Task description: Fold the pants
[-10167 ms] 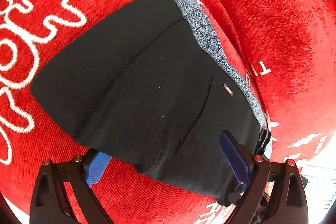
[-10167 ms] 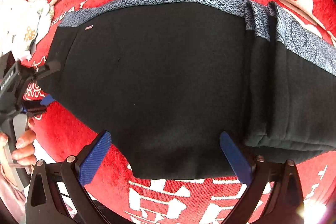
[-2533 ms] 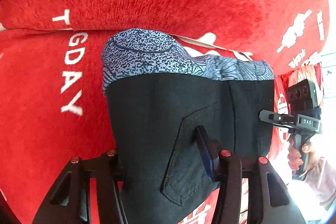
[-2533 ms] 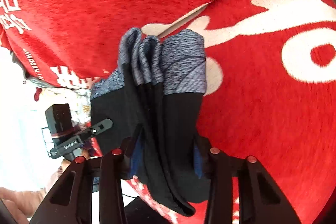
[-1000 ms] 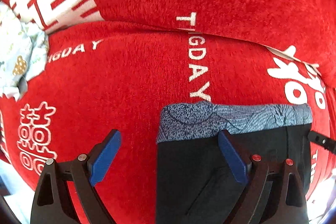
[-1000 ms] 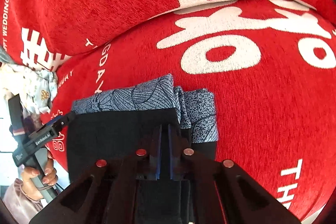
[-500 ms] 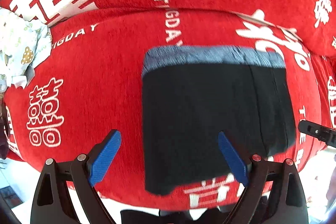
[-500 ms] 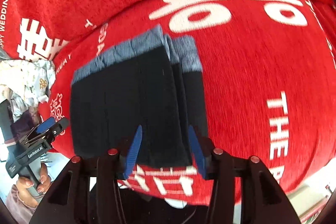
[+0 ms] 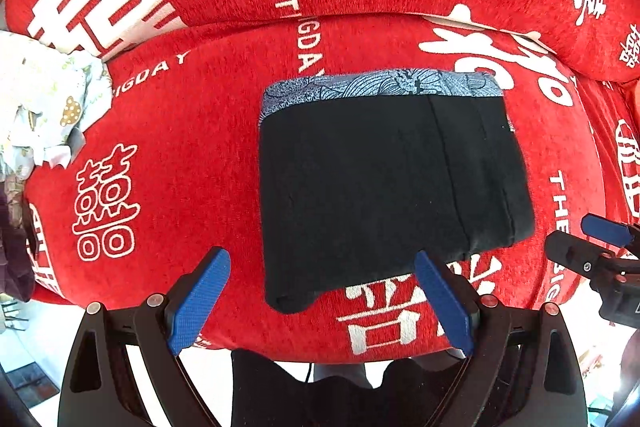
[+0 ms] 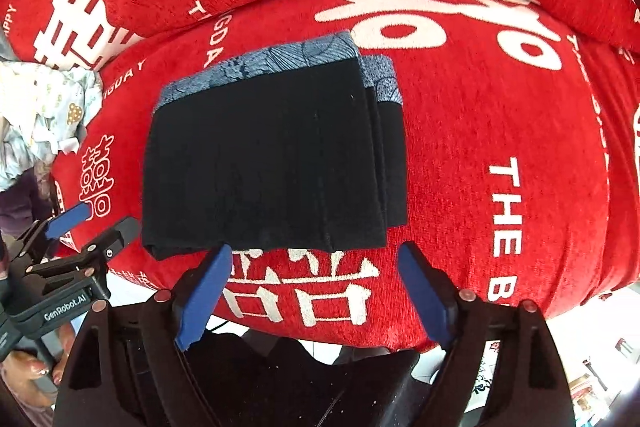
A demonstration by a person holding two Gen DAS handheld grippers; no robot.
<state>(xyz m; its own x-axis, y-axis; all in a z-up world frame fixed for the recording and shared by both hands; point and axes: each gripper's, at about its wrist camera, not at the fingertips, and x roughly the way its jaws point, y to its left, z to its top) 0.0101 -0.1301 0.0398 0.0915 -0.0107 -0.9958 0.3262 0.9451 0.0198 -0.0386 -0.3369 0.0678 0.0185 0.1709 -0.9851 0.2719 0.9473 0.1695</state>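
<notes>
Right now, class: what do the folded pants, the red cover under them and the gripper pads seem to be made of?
Folded pants: matte black woven cloth, probably cotton-like, with a blue-grey printed waistband.
Red cover: plush, chenille-like fabric; fine ribbed pile, white woven lettering.
Gripper pads: blue, finely textured, likely rubber or plastic.

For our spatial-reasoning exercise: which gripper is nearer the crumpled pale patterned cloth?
Left. The left gripper hangs near the crumpled pale patterned cloth, on its side of the folded black pants; the right gripper, jaws just opening with nothing between them, is by the pants' farther end.
</notes>
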